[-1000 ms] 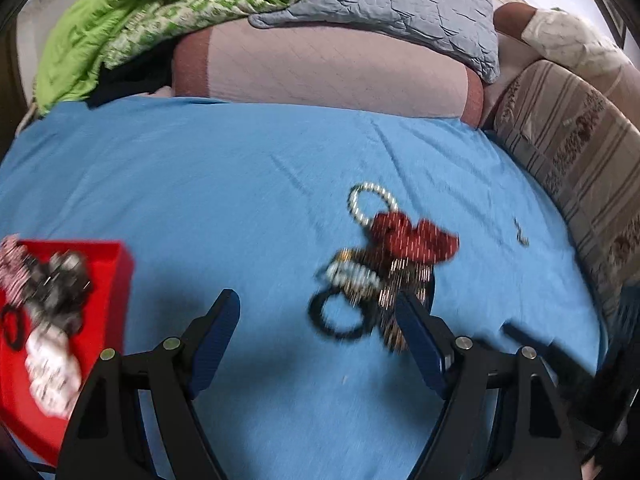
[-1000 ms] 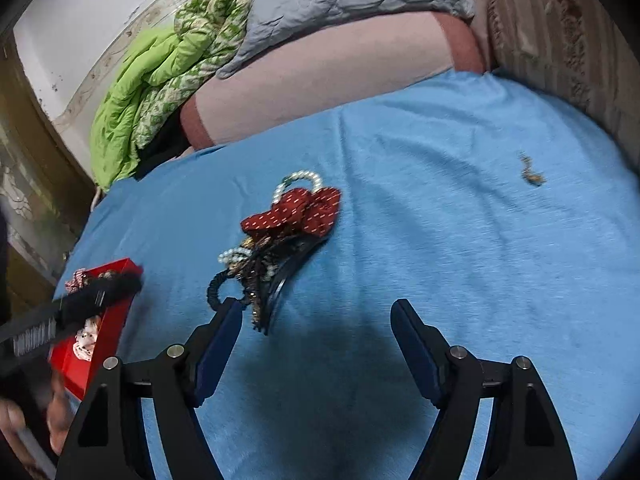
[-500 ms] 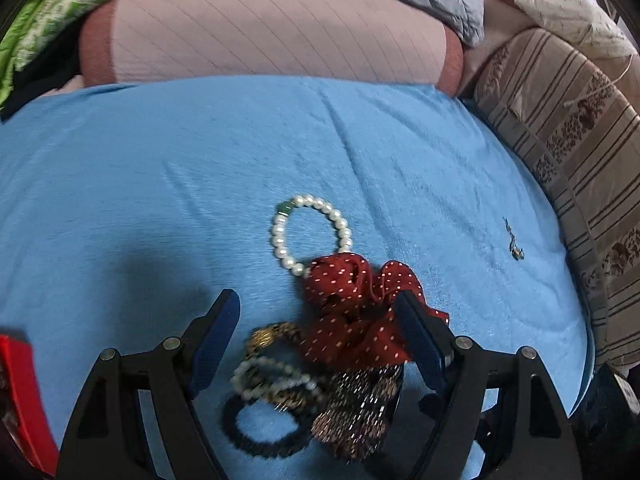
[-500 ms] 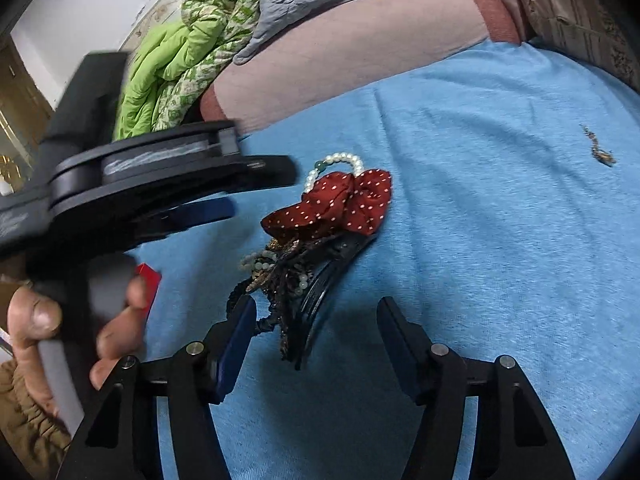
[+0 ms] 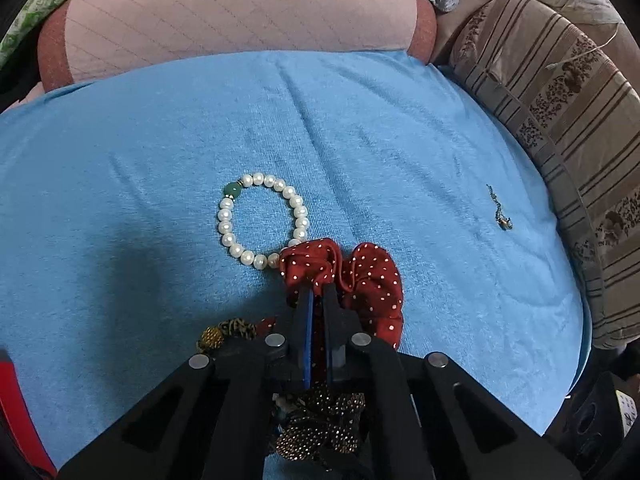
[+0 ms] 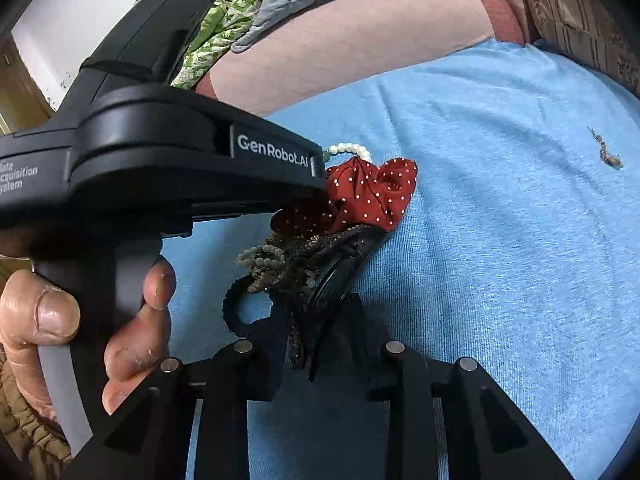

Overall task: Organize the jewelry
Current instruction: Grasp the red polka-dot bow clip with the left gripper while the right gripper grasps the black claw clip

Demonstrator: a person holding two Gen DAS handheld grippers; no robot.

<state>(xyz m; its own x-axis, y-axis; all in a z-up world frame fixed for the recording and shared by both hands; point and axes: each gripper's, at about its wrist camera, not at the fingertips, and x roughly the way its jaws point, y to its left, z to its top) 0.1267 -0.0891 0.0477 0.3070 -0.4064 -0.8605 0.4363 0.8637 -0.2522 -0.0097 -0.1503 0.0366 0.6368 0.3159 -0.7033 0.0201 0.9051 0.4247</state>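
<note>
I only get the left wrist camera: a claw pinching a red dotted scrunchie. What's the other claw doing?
Observer: The right claw is closed around a black hair clip lying under the red scrunchie.
Operator: Anything else in that pile?
Observer: A black hair tie loops out on the pile's left side.
Operator: Who holds the left claw?
Observer: A bare hand grips its handle.

Setting: home, bedroom | evidence: blue bedsheet (image 5: 160, 140), pink bolster (image 5: 240, 16), striped cushion (image 5: 560, 92), green quilt (image 6: 224, 12)
</note>
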